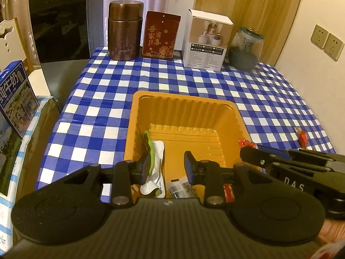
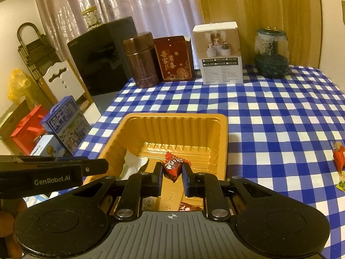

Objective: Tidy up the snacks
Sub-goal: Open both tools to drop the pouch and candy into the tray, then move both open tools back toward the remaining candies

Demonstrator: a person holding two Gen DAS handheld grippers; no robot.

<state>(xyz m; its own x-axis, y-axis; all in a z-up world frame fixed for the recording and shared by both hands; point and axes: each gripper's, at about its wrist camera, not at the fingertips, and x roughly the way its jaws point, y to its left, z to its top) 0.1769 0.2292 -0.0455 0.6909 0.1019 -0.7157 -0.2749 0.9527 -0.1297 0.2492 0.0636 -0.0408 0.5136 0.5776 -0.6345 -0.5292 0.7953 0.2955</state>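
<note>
An orange plastic tray (image 1: 235, 116) (image 2: 224, 138) sits on the blue checked tablecloth. My left gripper (image 1: 167, 166) hovers over the tray's near left part with its jaws apart. A green and white snack packet (image 1: 156, 159) (image 2: 134, 164) leans on the left finger; the right pad stands clear of it. My right gripper (image 2: 172, 172) is shut on a red wrapped candy (image 2: 172, 167) (image 1: 246, 144) just above the tray's near side. A dark packet (image 1: 181, 185) and a red packet (image 1: 228, 192) (image 2: 185, 206) lie in the tray under the grippers.
Loose red snacks (image 1: 303, 137) (image 2: 339, 157) and a green-yellow one (image 2: 341, 183) lie on the cloth to the right. A brown canister (image 1: 125, 30), red box (image 1: 160, 35), white box (image 1: 207, 41) and glass jar (image 1: 245, 47) line the far edge. A milk carton (image 1: 15, 99) stands left.
</note>
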